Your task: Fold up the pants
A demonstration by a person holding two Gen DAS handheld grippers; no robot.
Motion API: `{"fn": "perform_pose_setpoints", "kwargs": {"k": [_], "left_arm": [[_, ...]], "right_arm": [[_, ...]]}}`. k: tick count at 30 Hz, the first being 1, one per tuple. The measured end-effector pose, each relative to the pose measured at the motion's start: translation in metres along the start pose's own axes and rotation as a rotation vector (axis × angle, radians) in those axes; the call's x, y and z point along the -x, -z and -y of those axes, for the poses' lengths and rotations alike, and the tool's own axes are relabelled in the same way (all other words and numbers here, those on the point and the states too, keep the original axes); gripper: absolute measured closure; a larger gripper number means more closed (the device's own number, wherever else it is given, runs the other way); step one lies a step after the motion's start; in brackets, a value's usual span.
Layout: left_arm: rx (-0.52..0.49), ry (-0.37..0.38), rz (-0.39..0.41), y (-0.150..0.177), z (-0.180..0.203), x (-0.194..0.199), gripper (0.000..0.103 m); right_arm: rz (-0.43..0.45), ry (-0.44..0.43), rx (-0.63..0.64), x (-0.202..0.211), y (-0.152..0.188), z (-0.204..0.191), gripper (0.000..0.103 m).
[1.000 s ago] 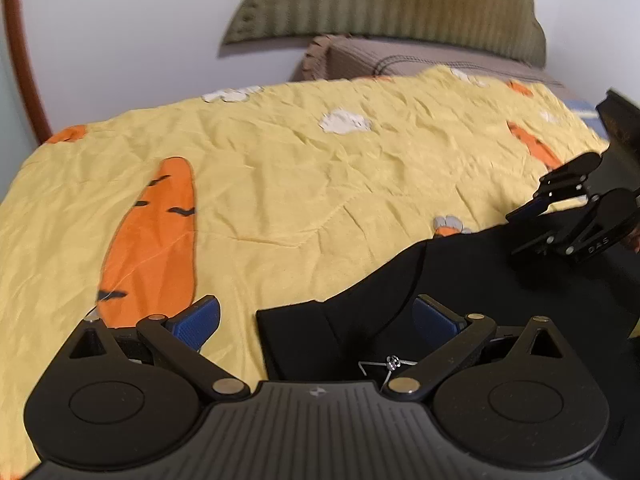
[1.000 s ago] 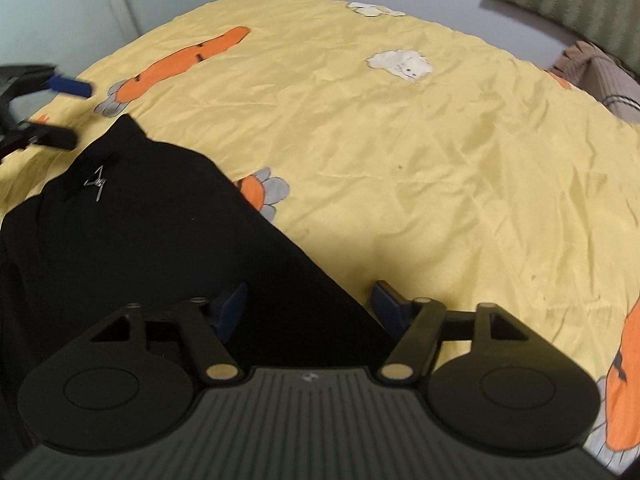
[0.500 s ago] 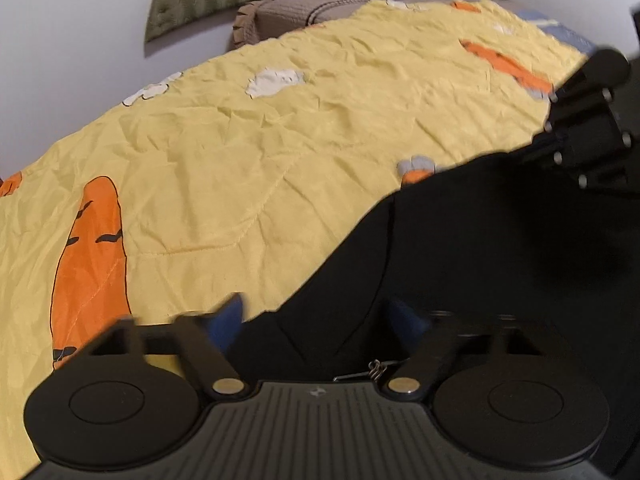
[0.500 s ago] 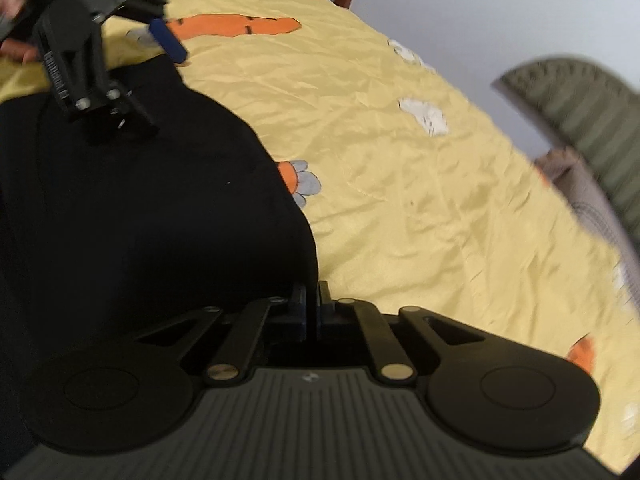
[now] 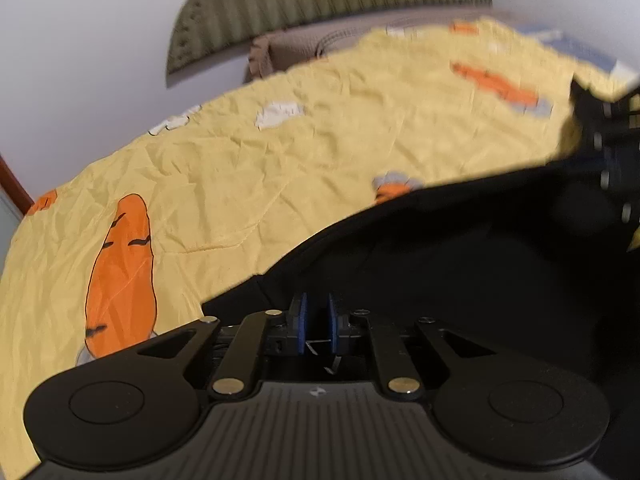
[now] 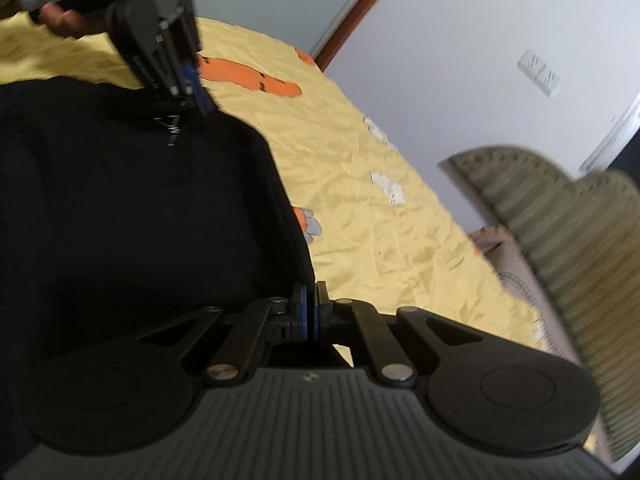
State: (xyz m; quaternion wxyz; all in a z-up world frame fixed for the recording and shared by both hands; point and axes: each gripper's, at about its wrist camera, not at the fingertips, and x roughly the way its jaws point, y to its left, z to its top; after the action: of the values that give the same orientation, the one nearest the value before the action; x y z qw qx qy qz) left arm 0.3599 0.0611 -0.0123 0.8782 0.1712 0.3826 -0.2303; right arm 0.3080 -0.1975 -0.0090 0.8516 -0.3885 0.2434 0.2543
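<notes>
Black pants lie on a yellow carrot-print bedspread, filling the lower right of the left wrist view. My left gripper is closing, and its blue pads pinch a fold of the black cloth. In the right wrist view the same pants cover the left half. My right gripper is shut on their curved edge. The left gripper shows at the top left of that view, clamped on the far corner of the cloth. The stretch of edge between the two grippers stands raised off the bedspread.
A person's hand holds the left gripper's handle. A green ribbed headboard and a brown pillow stand at the bed's head against a white wall. A wooden door frame and a wall socket lie beyond the bed.
Both grippers went from open to closed on the pants' edge, the right one first. The right gripper has rolled and swung away, and the cloth edge has lifted off the bedspread.
</notes>
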Motion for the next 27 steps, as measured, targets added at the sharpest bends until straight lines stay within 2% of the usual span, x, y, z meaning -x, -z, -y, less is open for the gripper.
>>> {"fn": "perform_pose_setpoints", "kwargs": {"k": [1,2,3,5,6,8,10,12,15,17,19,20,22,24,27], "left_arm": [[0.047,0.023,0.002,0.001,-0.002,0.006,0.083],[0.106,0.055,-0.001,0.003,-0.005,0.011,0.071],[0.173,0.098,0.001,0.005,-0.007,0.016,0.062],[0.296,0.157,0.026,0.010,-0.008,0.028,0.019],[0.345,0.171,0.048,0.012,-0.007,0.035,0.016],[0.426,0.226,0.113,0.015,-0.006,0.050,0.016],[0.491,0.272,0.131,0.012,-0.005,0.057,0.016],[0.513,0.240,0.094,0.003,0.000,0.053,0.016],[0.530,0.129,-0.009,-0.009,0.006,0.031,0.016],[0.586,0.124,-0.054,-0.012,0.007,0.016,0.016],[0.658,0.143,-0.061,-0.011,0.004,0.008,0.019],[0.686,0.154,-0.064,-0.011,0.004,0.005,0.025],[0.730,0.211,-0.089,-0.005,0.003,0.000,0.073],[0.780,0.221,-0.101,-0.005,0.004,0.001,0.075],[0.777,0.176,-0.049,-0.010,0.005,0.012,0.075]], "right_arm": [[0.007,0.013,0.014,0.007,0.000,-0.007,0.099],[0.014,0.024,0.023,0.014,0.000,-0.012,0.099],[0.021,0.035,0.035,0.020,0.001,-0.017,0.099],[0.029,0.065,0.073,0.030,0.002,-0.029,0.099],[0.031,0.072,0.084,0.034,0.003,-0.034,0.099],[0.033,0.083,0.108,0.038,0.004,-0.044,0.099],[0.029,0.086,0.125,0.039,0.005,-0.051,0.099],[0.028,0.085,0.124,0.039,0.005,-0.056,0.099],[0.038,0.088,0.104,0.041,0.004,-0.061,0.099],[0.042,0.097,0.095,0.043,0.005,-0.064,0.099],[0.041,0.104,0.100,0.053,0.007,-0.073,0.099],[0.038,0.103,0.103,0.054,0.008,-0.075,0.099],[0.032,0.101,0.108,0.061,0.011,-0.083,0.099],[0.030,0.101,0.112,0.063,0.013,-0.087,0.099],[0.031,0.106,0.128,0.068,0.015,-0.092,0.099]]}}
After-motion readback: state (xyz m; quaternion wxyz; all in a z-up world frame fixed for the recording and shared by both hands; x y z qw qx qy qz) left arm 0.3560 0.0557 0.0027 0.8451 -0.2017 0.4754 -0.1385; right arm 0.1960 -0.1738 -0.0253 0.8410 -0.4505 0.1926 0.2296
